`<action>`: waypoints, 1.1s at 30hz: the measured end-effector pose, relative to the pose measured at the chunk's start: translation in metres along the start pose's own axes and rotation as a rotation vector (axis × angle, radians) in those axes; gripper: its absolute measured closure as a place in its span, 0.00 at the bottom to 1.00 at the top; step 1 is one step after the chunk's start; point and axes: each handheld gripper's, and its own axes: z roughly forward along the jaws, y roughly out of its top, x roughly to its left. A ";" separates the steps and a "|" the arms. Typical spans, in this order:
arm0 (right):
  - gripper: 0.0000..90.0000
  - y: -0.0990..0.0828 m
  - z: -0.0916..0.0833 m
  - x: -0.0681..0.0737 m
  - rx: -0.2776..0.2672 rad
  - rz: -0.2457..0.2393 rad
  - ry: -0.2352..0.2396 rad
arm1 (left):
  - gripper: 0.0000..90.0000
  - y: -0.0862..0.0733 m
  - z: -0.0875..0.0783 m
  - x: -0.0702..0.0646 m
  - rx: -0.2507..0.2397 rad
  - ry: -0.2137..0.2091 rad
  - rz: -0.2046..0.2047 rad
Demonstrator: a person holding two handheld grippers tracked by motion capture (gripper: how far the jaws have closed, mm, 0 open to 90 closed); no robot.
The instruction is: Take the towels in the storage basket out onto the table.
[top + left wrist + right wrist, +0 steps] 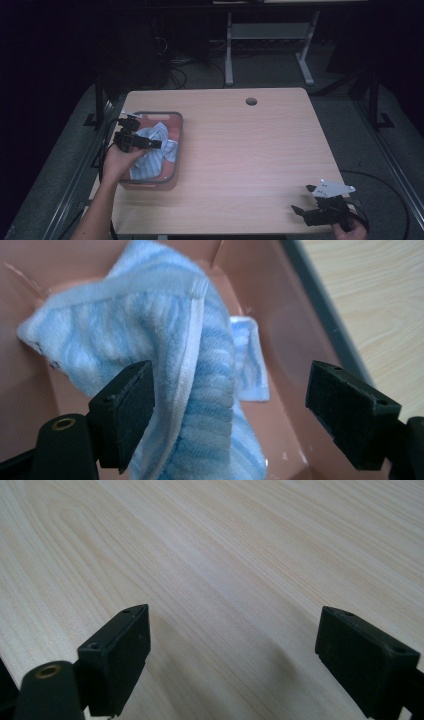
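Lying between parted fingers [125, 410]: towel [165, 340]

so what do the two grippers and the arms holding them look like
Both are black two-jaw tools. The left gripper has blocky black fingers with small screw holes and a brass-ringed hole at the base. The right gripper matches, carries a grey three-cornered plate on top and trails a black cable. The forearm showing is bare, no sleeve.

left tool [156, 144]: jaws spread wide, arm extended | right tool [303, 200]: jaws spread wide, held low
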 end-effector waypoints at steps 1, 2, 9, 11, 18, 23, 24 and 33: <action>0.15 0.000 0.000 0.000 0.000 0.000 0.000 | 0.22 0.000 0.001 0.001 0.008 0.003 0.001; 0.15 0.000 0.000 0.000 0.001 -0.003 0.000 | 0.22 0.000 0.003 0.001 0.015 0.010 -0.001; 0.15 0.000 0.000 0.000 0.002 -0.007 0.003 | 0.25 0.000 0.018 -0.002 0.090 0.084 0.009; 0.15 0.001 0.001 0.001 -0.001 -0.010 0.004 | 0.27 0.000 0.023 -0.003 0.124 0.113 0.021; 0.15 0.000 0.000 0.001 -0.002 -0.013 0.006 | 0.39 0.001 0.044 -0.002 0.257 0.162 0.034; 0.15 0.001 0.002 0.002 -0.001 -0.006 0.009 | 0.45 0.001 0.052 0.000 0.305 0.185 0.017; 0.15 0.001 0.003 0.003 0.001 -0.011 0.010 | 0.46 0.000 0.054 -0.001 0.318 0.194 0.021; 0.15 0.003 0.003 0.005 -0.001 -0.021 0.006 | 0.60 0.002 0.057 -0.007 0.339 0.231 0.047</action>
